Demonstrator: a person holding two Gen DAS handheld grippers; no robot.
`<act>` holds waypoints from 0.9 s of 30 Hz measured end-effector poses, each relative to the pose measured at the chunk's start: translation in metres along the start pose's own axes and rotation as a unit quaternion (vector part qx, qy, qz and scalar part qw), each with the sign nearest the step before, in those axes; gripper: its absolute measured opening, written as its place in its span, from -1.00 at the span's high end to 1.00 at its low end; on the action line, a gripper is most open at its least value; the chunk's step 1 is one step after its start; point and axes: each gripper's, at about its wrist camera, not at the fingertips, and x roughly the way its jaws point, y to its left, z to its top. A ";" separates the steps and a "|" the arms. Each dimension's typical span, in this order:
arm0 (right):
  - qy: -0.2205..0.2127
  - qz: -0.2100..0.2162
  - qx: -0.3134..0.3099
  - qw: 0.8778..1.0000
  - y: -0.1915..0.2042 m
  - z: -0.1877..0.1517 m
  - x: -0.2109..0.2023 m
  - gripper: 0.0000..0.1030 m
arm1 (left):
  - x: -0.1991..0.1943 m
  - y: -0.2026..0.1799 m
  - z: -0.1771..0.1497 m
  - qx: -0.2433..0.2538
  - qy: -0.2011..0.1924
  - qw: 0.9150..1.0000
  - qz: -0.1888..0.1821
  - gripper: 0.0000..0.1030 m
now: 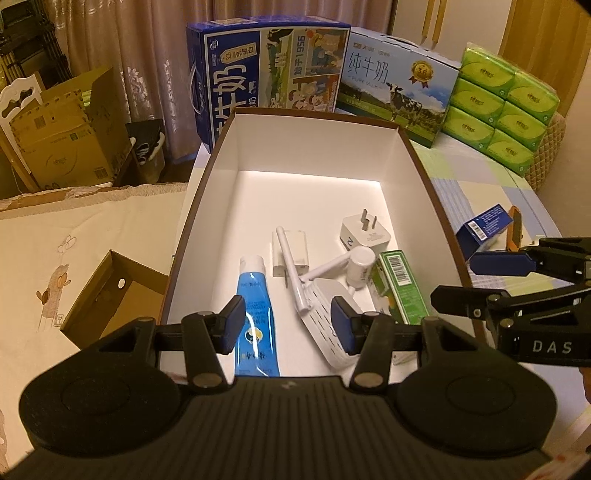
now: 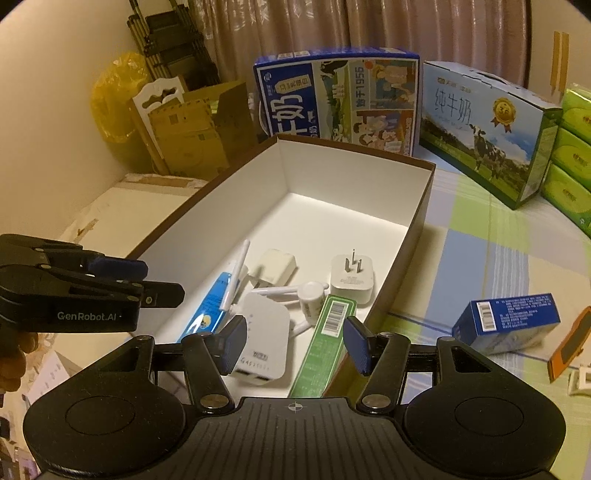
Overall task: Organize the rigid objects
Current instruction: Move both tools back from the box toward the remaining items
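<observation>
- Storage box [image 1: 417, 155]: holds tube [image 1: 256, 314], router [image 1: 328, 306], two chargers.
- Milk cartons [image 1: 266, 62]: behind the box.
- Small carton [image 2: 506, 325]: on bedsheet, right of the box.

The matte black plastic left gripper [image 1: 288, 325] has dark blue pads, silver pivot screws and white "GenRobot.AI" lettering; the matching right gripper [image 2: 295, 345] reads "DAS".

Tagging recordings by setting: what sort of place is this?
Probably a room at home, maybe a bedroom: curtains behind, milk cartons and tissue packs stacked on a checked cloth.
</observation>
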 end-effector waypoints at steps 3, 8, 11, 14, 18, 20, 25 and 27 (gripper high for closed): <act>-0.004 0.002 0.003 1.000 0.001 -0.005 -0.008 -0.07 | -0.008 -0.004 -0.005 0.000 -0.005 1.000 -0.001 0.09; -0.009 0.005 0.010 1.000 0.001 -0.016 -0.023 -0.07 | -0.020 -0.015 -0.016 0.002 -0.009 1.000 -0.002 0.09; -0.009 0.005 0.012 1.000 0.000 -0.024 -0.031 -0.07 | -0.026 -0.023 -0.023 0.003 -0.010 1.000 -0.004 0.09; -0.007 0.007 0.014 1.000 -0.003 -0.032 -0.039 -0.07 | -0.032 -0.032 -0.031 0.003 -0.009 1.000 -0.005 0.09; -0.005 0.012 0.016 1.000 -0.008 -0.042 -0.049 -0.08 | -0.038 -0.045 -0.040 0.003 -0.007 1.000 -0.005 0.09; -0.004 0.014 0.015 1.000 -0.010 -0.047 -0.054 -0.08 | -0.040 -0.052 -0.043 0.001 -0.005 1.000 -0.004 0.09; -0.002 0.022 0.013 1.000 -0.022 -0.056 -0.068 -0.08 | -0.046 -0.071 -0.052 -0.002 0.000 1.000 -0.001 0.09; 0.001 0.025 0.013 1.000 -0.027 -0.061 -0.073 -0.08 | -0.047 -0.079 -0.056 -0.003 0.002 1.000 -0.002 0.09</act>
